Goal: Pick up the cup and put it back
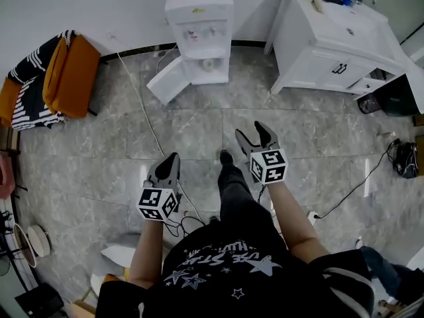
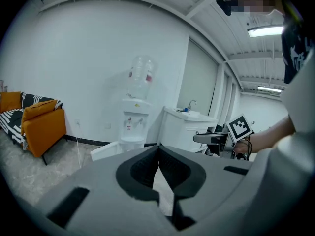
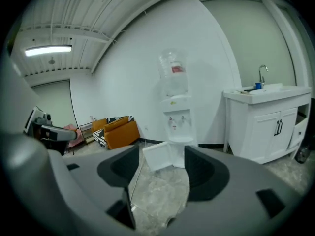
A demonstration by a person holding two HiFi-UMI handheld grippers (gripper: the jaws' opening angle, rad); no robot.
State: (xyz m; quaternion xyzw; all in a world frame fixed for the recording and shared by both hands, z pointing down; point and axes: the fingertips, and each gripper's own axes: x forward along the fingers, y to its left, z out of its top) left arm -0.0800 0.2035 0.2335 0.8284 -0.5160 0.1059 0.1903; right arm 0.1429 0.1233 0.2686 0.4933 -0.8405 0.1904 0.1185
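A white water dispenser (image 1: 199, 25) stands against the far wall with its lower door (image 1: 169, 79) swung open. A small round pale thing (image 1: 209, 63) sits in the open compartment, too small to tell whether it is the cup. My left gripper (image 1: 172, 159) is held over the floor with its jaws shut and nothing between them; in the left gripper view (image 2: 158, 147) the tips meet. To its right, my right gripper (image 1: 254, 132) stands open and holds nothing; through its gap (image 3: 162, 156) I see the dispenser (image 3: 176, 117) about two floor tiles ahead.
A white sink cabinet (image 1: 338, 38) fills the back right. An orange sofa with a striped blanket (image 1: 63, 75) stands at the left wall. A white cable (image 1: 149, 121) runs across the grey tiles toward me. A black bag (image 1: 405, 159) lies at the right edge.
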